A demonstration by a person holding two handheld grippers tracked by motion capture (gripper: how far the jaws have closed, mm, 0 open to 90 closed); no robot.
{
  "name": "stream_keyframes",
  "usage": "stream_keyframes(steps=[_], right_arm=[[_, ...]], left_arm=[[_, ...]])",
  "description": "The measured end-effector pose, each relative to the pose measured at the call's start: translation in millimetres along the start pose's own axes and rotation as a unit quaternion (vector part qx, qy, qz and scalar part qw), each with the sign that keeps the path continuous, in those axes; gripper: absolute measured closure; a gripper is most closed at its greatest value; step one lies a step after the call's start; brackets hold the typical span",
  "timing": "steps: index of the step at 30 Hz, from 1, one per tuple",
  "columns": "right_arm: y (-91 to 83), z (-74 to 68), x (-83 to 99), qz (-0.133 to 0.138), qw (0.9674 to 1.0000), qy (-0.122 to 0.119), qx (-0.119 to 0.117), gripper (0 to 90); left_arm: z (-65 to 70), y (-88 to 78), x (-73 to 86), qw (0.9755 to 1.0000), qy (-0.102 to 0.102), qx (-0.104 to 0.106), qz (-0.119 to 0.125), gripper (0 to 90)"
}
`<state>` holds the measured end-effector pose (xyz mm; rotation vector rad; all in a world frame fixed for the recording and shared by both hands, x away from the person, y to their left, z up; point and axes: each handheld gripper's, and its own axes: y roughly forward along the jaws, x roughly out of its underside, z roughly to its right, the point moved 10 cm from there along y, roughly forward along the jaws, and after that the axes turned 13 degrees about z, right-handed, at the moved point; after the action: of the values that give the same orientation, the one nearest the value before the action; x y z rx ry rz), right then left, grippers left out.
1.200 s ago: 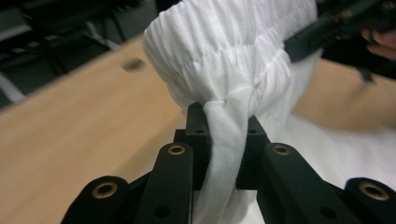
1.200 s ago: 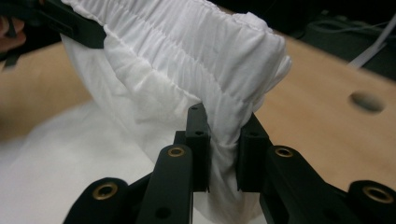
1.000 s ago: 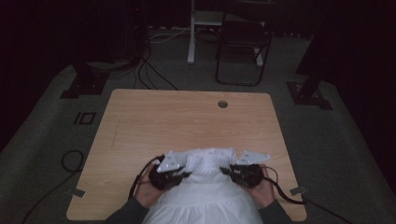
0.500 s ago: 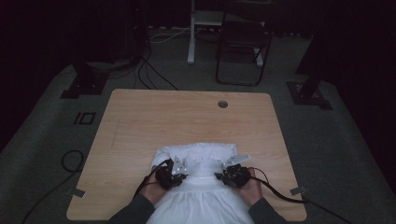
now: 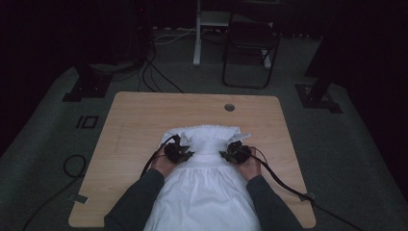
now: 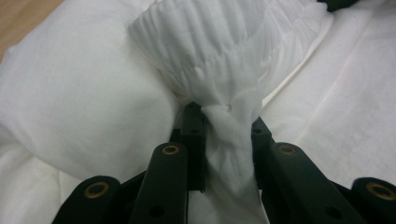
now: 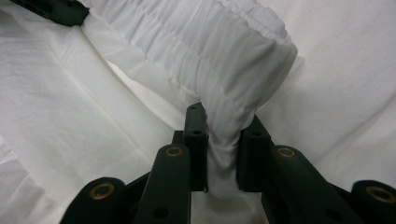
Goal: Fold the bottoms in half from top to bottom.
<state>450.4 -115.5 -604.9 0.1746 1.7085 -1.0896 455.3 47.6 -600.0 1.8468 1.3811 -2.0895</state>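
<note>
A white garment (image 5: 207, 183) lies on the wooden table (image 5: 139, 120), its skirt running off the near edge and its gathered top toward the far side. My left gripper (image 5: 185, 153) sits at the left side of the top, shut on a bunch of the gathered white cloth (image 6: 224, 126). My right gripper (image 5: 226, 154) sits at the right side, shut on a fold of the elastic ruffled band (image 7: 229, 135). A puffy sleeve (image 6: 79, 102) bulges left of the left gripper's jaws. Both hands rest on the garment.
A round cable hole (image 5: 229, 107) sits near the table's far edge. Bare wood lies to the left, right and beyond the garment. Cables trail from both grippers off the table. A chair (image 5: 250, 43) and stand feet are on the floor behind.
Both grippers have moved inward and forward along the garment, carrying the top's corners with them. The upper part now looks narrower and folded over.
</note>
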Motion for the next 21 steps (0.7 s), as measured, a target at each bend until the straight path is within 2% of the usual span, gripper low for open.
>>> stream_keyframes(steps=[2, 3, 4, 7, 8, 9, 11, 14, 16, 20, 21], right_arm=[[3.3, 4.3, -2.6, 0.000, 1.0000, 0.002, 0.004, 77.0], [3.3, 4.3, -2.6, 0.000, 1.0000, 0.002, 0.004, 77.1], [13.7, 17.9, -10.7, -0.001, 0.9999, 0.006, 0.015, 77.0], [19.8, 25.9, -15.5, 0.000, 0.9997, 0.006, 0.023, 77.0], [25.5, 33.4, -19.7, 0.004, 0.9995, 0.015, 0.028, 77.0], [25.5, 33.4, -19.7, 0.004, 0.9995, 0.015, 0.028, 77.0], [31.7, 41.8, -24.5, 0.007, 0.9988, 0.026, 0.040, 77.1], [40.1, 48.6, -30.4, 0.016, 0.9976, 0.021, 0.063, 77.6], [42.6, 50.4, -32.4, 0.015, 0.9972, 0.023, 0.069, 77.7], [40.5, 49.6, -35.0, 0.023, 0.9968, 0.047, 0.060, 78.2], [35.9, 47.9, -38.5, 0.033, 0.9967, 0.047, 0.057, 78.4]], left_arm=[[0.0, 0.0, 0.0, 1.0000, 0.000, 0.000, 0.000, 76.5], [-9.7, 7.6, -4.6, 1.0000, 0.000, -0.009, -0.003, 76.5], [-17.2, 14.4, -8.7, 0.9998, -0.003, -0.020, -0.003, 76.5], [-23.8, 19.7, -11.6, 0.9996, -0.008, -0.027, -0.002, 76.5], [-28.3, 23.4, -13.8, 0.9994, -0.015, -0.032, -0.003, 76.5], [-32.1, 26.2, -15.5, 0.9992, -0.020, -0.035, -0.004, 76.5], [-39.9, 32.7, -19.0, 0.9981, -0.046, -0.040, -0.002, 76.5], [-48.0, 37.6, -21.6, 0.9961, -0.070, -0.053, -0.003, 76.5], [-49.3, 38.6, -22.1, 0.9944, -0.090, -0.056, 0.000, 76.9], [-46.7, 31.1, -27.5, 0.9911, -0.127, -0.039, 0.014, 80.3], [-45.8, 27.6, -31.0, 0.9909, -0.128, -0.035, 0.020, 81.2]])
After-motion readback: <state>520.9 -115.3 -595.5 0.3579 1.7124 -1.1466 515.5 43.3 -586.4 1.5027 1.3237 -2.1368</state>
